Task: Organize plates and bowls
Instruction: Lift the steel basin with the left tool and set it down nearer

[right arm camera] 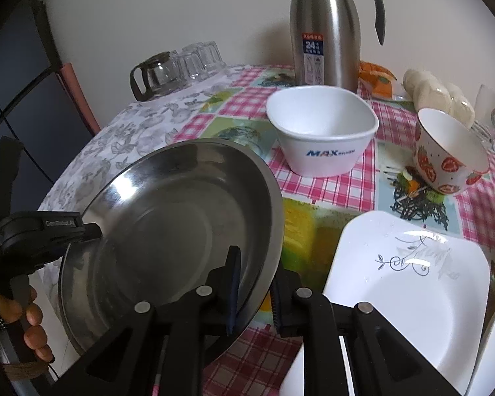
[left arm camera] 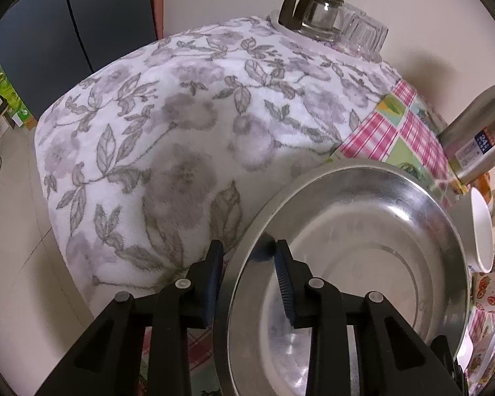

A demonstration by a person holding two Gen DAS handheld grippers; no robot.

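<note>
A wide steel plate [right arm camera: 168,231] lies tilted at the table's near left corner. My right gripper [right arm camera: 254,288] is shut on its right rim, one pad inside the dish and one outside. My left gripper [left arm camera: 249,270] straddles the opposite rim of the steel plate [left arm camera: 363,237]. Its outer pad sits close to the wall, while a small gap shows beside the inner pad, so it is open. A white square plate [right arm camera: 412,290] lies to the right. Behind stand a white square bowl [right arm camera: 323,138] and a strawberry-patterned bowl [right arm camera: 448,155].
A steel thermos jug [right arm camera: 323,33] stands at the back by the wall. A glass pot [right arm camera: 155,72] and upturned glasses [right arm camera: 201,59] sit on the floral cloth [left arm camera: 168,138] at the back left. A hand [right arm camera: 33,326] holds the left gripper's handle. Orange and cream items line the back right.
</note>
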